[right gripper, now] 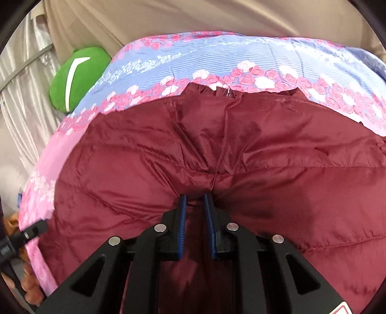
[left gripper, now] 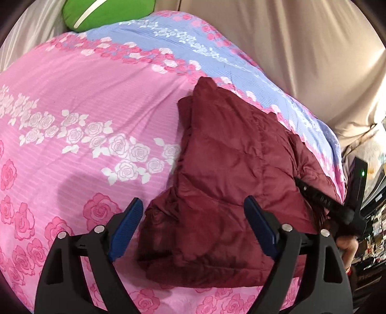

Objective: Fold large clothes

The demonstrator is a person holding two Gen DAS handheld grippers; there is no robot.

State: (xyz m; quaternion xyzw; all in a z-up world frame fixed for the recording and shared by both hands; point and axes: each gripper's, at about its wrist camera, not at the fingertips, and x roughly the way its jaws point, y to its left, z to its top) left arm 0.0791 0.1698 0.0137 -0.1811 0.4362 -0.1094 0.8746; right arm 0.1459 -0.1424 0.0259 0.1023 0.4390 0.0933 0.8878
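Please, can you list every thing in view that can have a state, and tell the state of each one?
Maroon puffer jacket: folded into a bundle, lying on the bed.
Jacket zipper: top end visible at the collar; open or closed cannot be told.
Floral bedsheet: spread over the bed.
Green cushion: lying beyond the sheet's far edge.
Left gripper: jaws open, nothing pressed.
Right gripper: jaws shut on the jacket fabric.

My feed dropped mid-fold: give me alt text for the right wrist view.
The right gripper, jaws nearly shut, pinches a fold of the maroon puffer jacket spread over a pink and blue rose-print bedspread. A green cushion sits far left.
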